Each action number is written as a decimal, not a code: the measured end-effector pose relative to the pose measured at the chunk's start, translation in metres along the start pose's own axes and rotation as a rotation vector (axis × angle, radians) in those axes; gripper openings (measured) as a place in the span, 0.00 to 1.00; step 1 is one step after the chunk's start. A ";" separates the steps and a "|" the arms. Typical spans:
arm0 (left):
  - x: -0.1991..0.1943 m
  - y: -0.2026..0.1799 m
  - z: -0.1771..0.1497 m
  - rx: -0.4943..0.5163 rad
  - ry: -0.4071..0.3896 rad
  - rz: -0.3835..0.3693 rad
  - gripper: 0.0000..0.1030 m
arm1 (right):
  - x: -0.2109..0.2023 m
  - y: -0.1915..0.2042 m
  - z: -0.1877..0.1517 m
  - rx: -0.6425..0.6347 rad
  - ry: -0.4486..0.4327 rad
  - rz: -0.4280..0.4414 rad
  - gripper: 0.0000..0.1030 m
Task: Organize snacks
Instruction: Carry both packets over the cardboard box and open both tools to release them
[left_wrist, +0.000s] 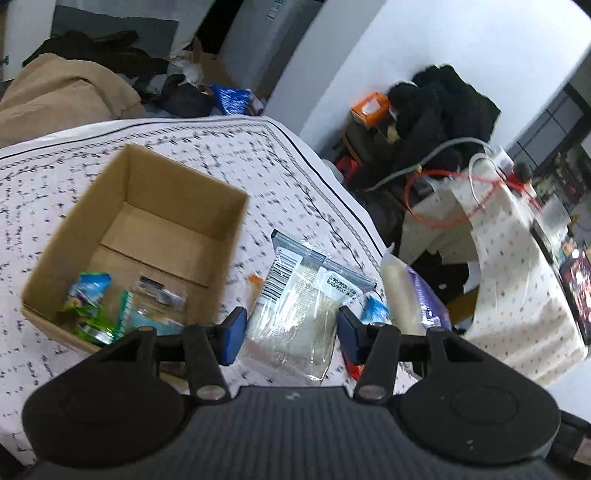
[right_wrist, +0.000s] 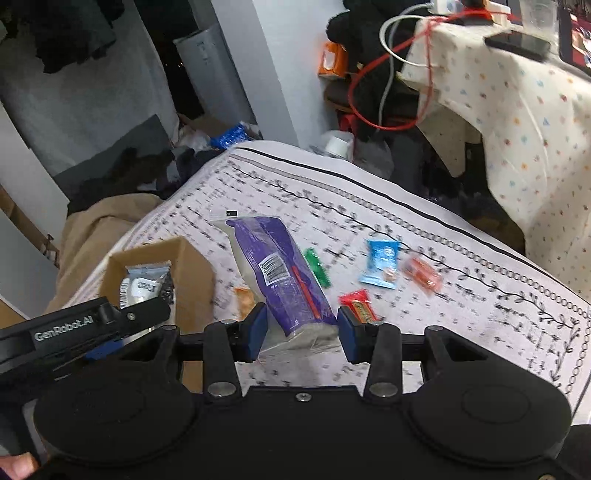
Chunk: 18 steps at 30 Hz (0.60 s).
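A clear snack packet (left_wrist: 291, 295) with a barcode label is clamped between the blue pads of my left gripper (left_wrist: 291, 332). In the right wrist view this packet (right_wrist: 147, 284) sticks up in front of the open cardboard box (right_wrist: 184, 266). My right gripper (right_wrist: 301, 330) is shut on the lower end of a long purple and cream packet (right_wrist: 273, 266), which tilts up off the cloth. The purple packet (left_wrist: 406, 295) also stands at the right of the left wrist view. The box (left_wrist: 147, 206) holds several small snacks in its near corner.
Loose snacks lie on the patterned tablecloth (right_wrist: 480, 295): a blue packet (right_wrist: 382, 264), an orange-red one (right_wrist: 421, 275), a red one (right_wrist: 360, 304), a green one (right_wrist: 317, 271). A second table with a dotted cloth (right_wrist: 517, 110), cables and a phone stands to the right. Clothes and clutter lie beyond the table.
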<state>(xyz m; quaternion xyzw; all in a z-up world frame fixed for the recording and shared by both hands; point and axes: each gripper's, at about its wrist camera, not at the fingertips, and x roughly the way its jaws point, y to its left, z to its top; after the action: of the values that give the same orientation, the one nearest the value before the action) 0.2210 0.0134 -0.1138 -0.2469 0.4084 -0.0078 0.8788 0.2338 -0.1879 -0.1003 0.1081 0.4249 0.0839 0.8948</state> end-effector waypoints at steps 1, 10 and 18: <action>-0.001 0.004 0.002 -0.009 -0.005 0.000 0.51 | 0.000 0.005 0.000 -0.002 -0.004 0.005 0.39; -0.015 0.040 0.025 -0.091 -0.040 0.011 0.51 | 0.009 0.050 0.003 -0.030 -0.013 0.043 0.39; -0.016 0.074 0.040 -0.162 -0.045 0.037 0.51 | 0.027 0.084 0.001 -0.051 0.001 0.076 0.39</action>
<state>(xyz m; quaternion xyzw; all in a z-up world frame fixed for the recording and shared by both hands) 0.2256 0.0991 -0.1130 -0.3098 0.3923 0.0468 0.8648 0.2470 -0.1009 -0.0976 0.1014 0.4188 0.1287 0.8932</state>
